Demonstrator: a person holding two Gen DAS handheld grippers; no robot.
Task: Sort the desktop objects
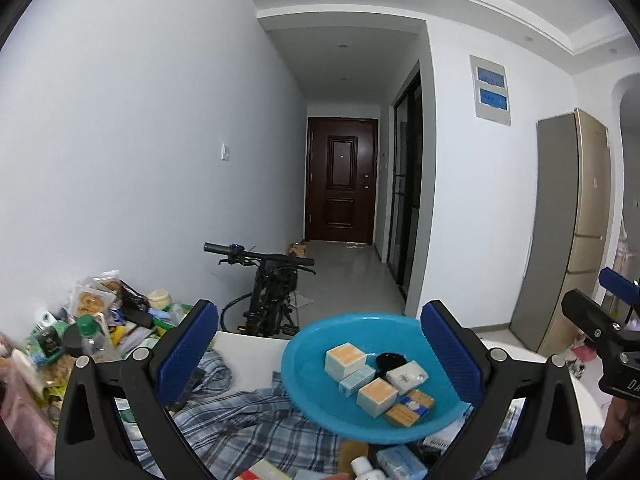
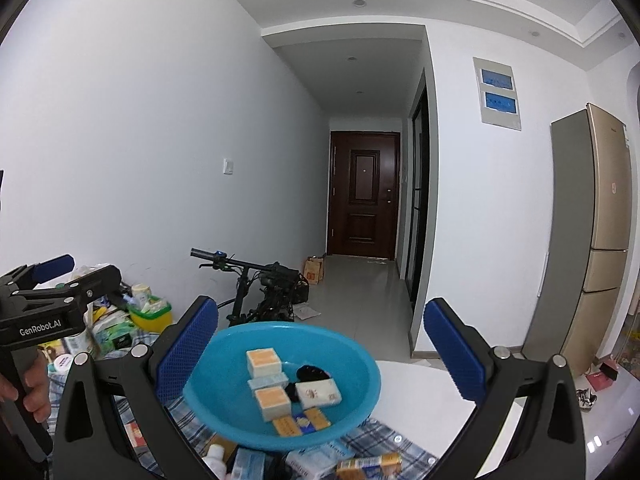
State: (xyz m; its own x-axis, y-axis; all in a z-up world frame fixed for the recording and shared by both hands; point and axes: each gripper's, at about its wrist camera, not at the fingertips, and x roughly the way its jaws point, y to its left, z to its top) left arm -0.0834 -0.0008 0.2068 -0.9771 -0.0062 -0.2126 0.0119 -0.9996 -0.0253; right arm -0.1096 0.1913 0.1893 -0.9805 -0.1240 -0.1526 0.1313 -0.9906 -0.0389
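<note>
A blue plastic bowl (image 1: 308, 360) (image 2: 216, 384) rests on a plaid cloth (image 1: 240, 420) over the white table. Inside lie two orange-topped white boxes (image 1: 346, 358) (image 2: 263, 361), a white packet (image 1: 406, 376) (image 2: 318, 394), a black round item (image 1: 390, 360) and flat yellow boxes (image 2: 286, 426). My left gripper (image 1: 320, 312) is open, hovering just before the bowl, its blue pads flanking it with nothing held. My right gripper (image 2: 322, 302) is open too, over the bowl's near side. Each gripper shows at the edge of the other's view (image 1: 600, 296) (image 2: 76, 274).
A heap of snack bags, a green-capped bottle (image 1: 86, 328) and a yellow-green container (image 2: 150, 314) crowds the table's left. More boxes and a white bottle (image 2: 216, 456) lie under the bowl's near edge. A bicycle (image 1: 272, 292) stands beyond the table.
</note>
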